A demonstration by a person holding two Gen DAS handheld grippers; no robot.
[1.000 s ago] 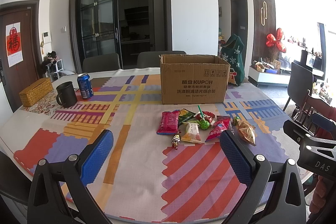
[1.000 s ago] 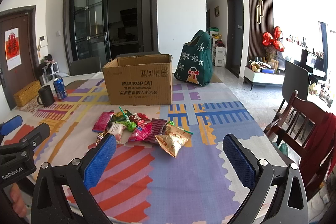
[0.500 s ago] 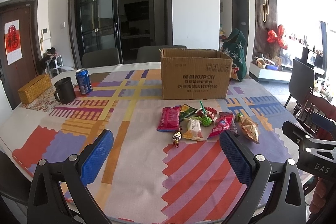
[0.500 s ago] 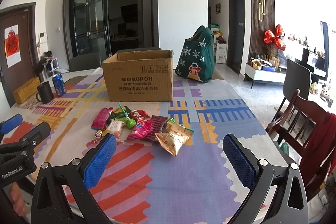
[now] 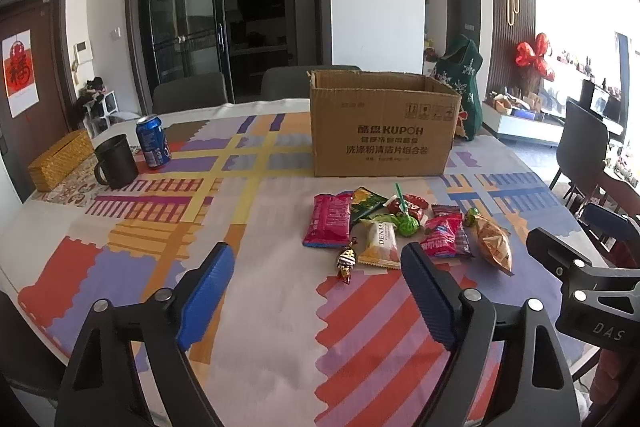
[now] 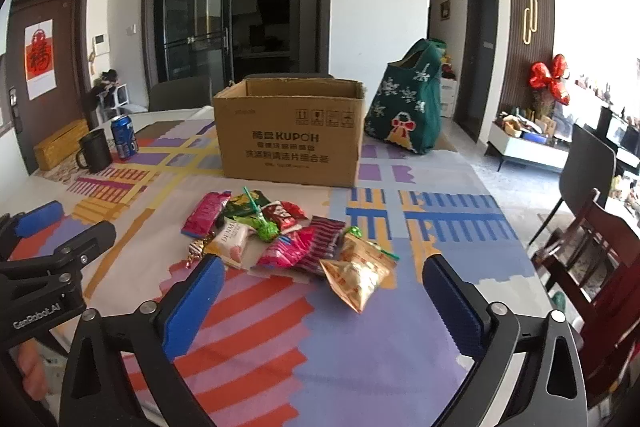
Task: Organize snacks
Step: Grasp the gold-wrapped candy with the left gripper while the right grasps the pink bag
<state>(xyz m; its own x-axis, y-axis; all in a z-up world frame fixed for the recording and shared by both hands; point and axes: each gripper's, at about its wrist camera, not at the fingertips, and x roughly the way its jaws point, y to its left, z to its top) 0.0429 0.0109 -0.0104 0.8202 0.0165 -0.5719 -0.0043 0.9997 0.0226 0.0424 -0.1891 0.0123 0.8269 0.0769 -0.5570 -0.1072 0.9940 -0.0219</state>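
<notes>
Both grippers hover over the table, nothing held.

The left gripper [image 5: 316, 275] is closing on empty air; the right gripper [image 6: 320, 277] gapes wide. The snacks [image 6: 288, 235] lie just beyond their fingertips, the cardboard box [image 6: 288, 131] farther behind them.

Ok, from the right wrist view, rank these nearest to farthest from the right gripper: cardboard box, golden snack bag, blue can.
1. golden snack bag, just ahead between the fingers.
2. cardboard box, behind the snack pile, centre.
3. blue can, far left by the black mug.
</notes>
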